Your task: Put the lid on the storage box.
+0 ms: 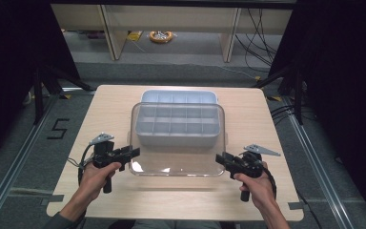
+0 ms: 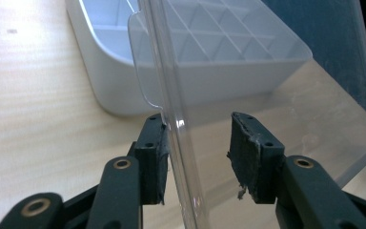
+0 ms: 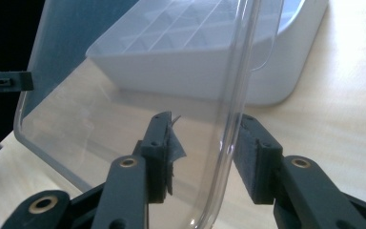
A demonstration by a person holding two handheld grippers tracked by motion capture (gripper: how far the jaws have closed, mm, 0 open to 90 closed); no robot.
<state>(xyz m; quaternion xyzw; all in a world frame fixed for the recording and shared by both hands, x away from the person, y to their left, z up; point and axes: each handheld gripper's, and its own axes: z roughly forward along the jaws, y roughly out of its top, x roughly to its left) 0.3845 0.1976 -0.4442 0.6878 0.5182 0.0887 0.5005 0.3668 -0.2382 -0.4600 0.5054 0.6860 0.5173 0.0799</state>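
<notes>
Both claws are on the lid [image 1: 178,164], one at each short end. It's a clear plastic lid, held tilted over the near part of the white tray [image 1: 178,95], with its near edge low by the counter [image 1: 114,100].

Left claw [image 1: 136,151]: closed down on the lid's left rim. In the left gripper view the rim wall runs right along my left pad [image 2: 155,143]. The other pad shows through the clear sheet, so I can't judge its contact well.

Right claw [image 1: 218,158]: same on the right rim. In the right gripper view the curved edge sits against the outer pad [image 3: 248,152], with the inner pad behind the plastic. I read both as gripping, not just straddling.

Handling, my guess:
- The lid is light, thin and a bit flexy, so it will bow or twist if my two hands don't move together.
- It's smooth and glossy, so it slips easily in the pads.
- It could crack or pop out if squeezed hard at a corner.
- Best hold is on the raised rim at mid-end, where it's stiffest, not on the flat panel. Squeeze just enough.

The tray looks rigid, has divided cells and sits flat.
</notes>
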